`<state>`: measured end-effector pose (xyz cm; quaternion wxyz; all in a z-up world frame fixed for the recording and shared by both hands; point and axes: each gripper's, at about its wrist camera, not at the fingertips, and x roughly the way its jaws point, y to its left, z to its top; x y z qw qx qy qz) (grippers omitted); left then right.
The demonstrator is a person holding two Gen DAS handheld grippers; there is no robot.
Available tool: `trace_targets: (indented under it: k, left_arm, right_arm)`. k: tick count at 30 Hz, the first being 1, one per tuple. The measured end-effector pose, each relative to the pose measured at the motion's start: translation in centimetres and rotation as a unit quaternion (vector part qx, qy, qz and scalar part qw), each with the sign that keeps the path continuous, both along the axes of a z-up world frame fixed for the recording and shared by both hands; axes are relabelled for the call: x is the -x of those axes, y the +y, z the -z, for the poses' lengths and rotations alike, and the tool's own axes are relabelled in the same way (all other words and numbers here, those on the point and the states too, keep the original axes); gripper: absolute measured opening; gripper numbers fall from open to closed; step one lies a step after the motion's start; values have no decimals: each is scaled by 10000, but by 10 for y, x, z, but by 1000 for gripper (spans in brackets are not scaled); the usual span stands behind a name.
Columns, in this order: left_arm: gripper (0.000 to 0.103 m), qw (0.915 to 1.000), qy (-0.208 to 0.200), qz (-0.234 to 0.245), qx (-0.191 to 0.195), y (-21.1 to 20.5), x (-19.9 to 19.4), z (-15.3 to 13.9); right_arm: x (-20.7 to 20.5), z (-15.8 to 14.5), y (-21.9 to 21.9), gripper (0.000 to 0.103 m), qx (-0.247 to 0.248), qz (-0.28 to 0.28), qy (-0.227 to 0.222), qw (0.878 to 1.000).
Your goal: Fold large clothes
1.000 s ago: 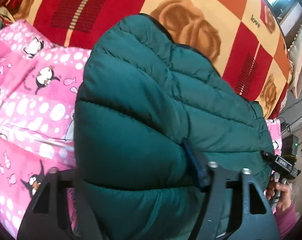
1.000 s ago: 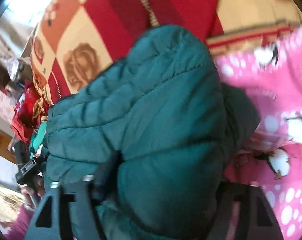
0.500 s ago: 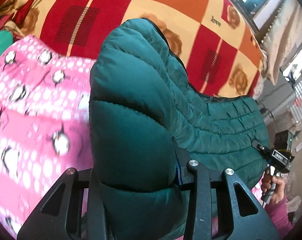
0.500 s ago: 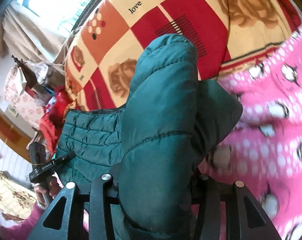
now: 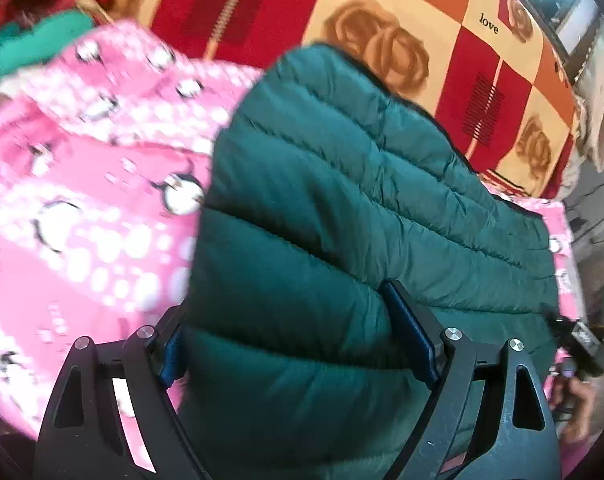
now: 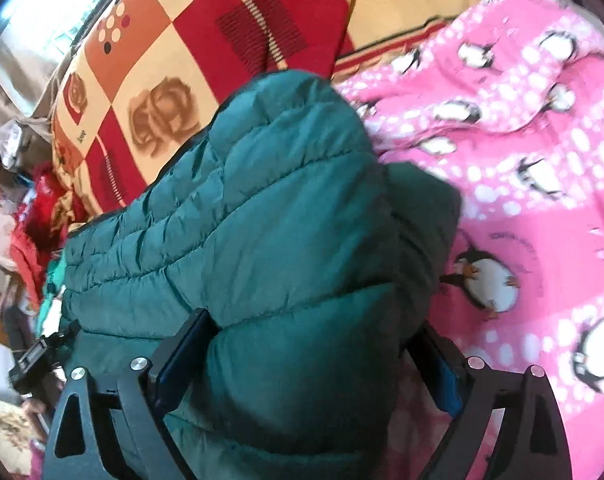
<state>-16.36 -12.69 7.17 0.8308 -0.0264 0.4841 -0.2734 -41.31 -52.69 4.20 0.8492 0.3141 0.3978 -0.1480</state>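
A dark green quilted puffer jacket [image 5: 342, 220] lies folded over on a pink penguin-print blanket [image 5: 81, 220]. One thick end of it bulges between the jaws of my left gripper [image 5: 289, 320], which are opening wide; the blue pads [image 5: 412, 332] flank the puffed fabric without pinching it. In the right wrist view the other end of the jacket [image 6: 281, 220] swells between the jaws of my right gripper [image 6: 314, 328], also opening, with the pads [image 6: 181, 352] on either side of the bulge. The jacket's underside is hidden.
A red, orange and cream checked bedspread with rose prints [image 5: 382, 20] covers the bed beyond the jacket. The pink blanket [image 6: 522, 160] spreads to the right in the right wrist view. A person's hand [image 5: 574, 400] shows at the far right edge. Clutter [image 6: 29, 220] lies off the bed's left side.
Both pairs of jaws first squeezed the jacket narrower, then spread wide, and the pinched fabric has puffed out between them. Both grippers moved across the bed with the jacket's fold.
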Motion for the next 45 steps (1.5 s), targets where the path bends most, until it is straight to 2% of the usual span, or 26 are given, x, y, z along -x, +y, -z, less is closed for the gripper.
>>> trace_targets:
  k: [6,9,15,21,27,31,45]
  left_arm:
    - [85,9936,-952,-118,-592,0,33,-30]
    - [85,9899,-1224,-144,-695,-3,49,-38]
    - [85,9831,-1610,-152,-863,-20,74,-49]
    - [85,9824,-1667,-254,-800,-23,88,-52]
    - [86,9758,-1959,-301,-920,-31,107,-56]
    - [86,9746,-2010,-289,-942,-34,114,-56]
    - [86,9758,-1936,-225,-994,-43,123,-47]
  right_arm:
    - [26,-41,24,93,925,115,11,9956]
    - [30,-57,40,93,1144,114,-81,9933]
    - [22,-70,82,93,1601,-2,-130,9870]
    - [9,-68,121,93,1841,-18,-243,9826]
    - [-1,-62,149,93,1869,-25,-232,9821]
    - [-5,-59,164,93,1965,-86,-231,9802]
    - [-5,-54,171,93,1836,-67,-197,9828]
